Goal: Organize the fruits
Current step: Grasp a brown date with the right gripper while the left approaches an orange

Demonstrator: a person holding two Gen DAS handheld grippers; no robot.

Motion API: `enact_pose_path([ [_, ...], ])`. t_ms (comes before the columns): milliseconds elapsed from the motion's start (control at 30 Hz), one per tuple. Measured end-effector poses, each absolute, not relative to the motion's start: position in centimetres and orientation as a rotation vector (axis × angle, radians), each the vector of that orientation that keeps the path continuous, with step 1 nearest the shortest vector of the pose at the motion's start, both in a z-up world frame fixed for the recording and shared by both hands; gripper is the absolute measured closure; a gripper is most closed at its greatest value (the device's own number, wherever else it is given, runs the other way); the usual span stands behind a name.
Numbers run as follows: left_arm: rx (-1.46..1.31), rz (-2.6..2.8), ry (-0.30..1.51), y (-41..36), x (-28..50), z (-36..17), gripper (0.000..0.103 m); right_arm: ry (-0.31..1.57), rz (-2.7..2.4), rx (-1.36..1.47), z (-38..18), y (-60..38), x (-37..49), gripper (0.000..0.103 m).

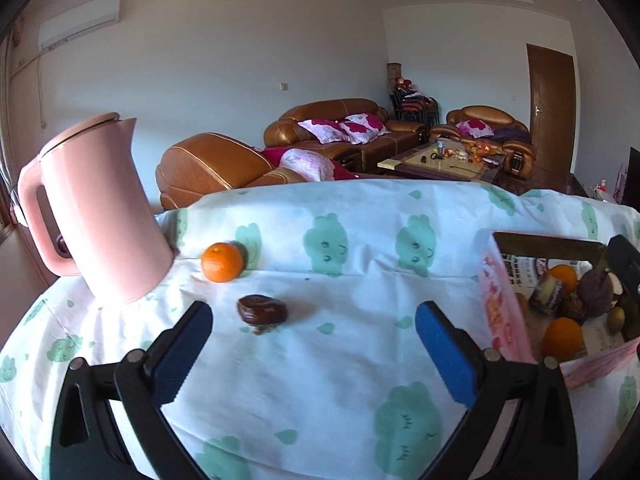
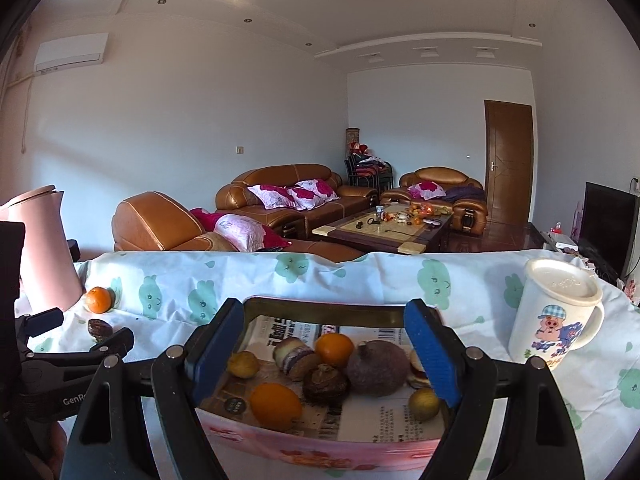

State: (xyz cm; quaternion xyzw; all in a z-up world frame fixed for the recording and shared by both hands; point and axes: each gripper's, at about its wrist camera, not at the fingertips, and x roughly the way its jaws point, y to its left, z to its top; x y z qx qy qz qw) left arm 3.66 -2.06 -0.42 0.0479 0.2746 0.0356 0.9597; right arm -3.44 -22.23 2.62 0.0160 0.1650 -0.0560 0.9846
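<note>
1. One counter (image 1: 320, 360), draped in white cloth printed with green clouds.
2. One pink box (image 2: 320, 446), paper-lined: two oranges, several brownish fruits, some hidden.
3. One smooth pink kettle (image 1: 100, 208); one lidded mug (image 2: 556, 312).
4. Left hand-held gripper (image 1: 314, 332) and right hand-held gripper (image 2: 324, 344): both wide open, empty.
5. Loose on the cloth: one orange (image 1: 222, 262), one wrinkled dark fruit (image 1: 262, 312).

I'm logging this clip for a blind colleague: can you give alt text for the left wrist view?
The open left gripper hovers over a cloud-print tablecloth, aimed at a dark brown date lying just ahead. An orange sits beyond it beside a pink kettle, and a pink box of fruit stands at right.
</note>
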Motion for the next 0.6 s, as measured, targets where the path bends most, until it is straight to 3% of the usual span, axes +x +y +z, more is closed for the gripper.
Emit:
enact_pose_path([
  [600,0.090,0.302,0.616,13.2,7.2,-1.5,0.000,0.569,0.182,0.003,0.1,-6.4,4.6,0.019],
])
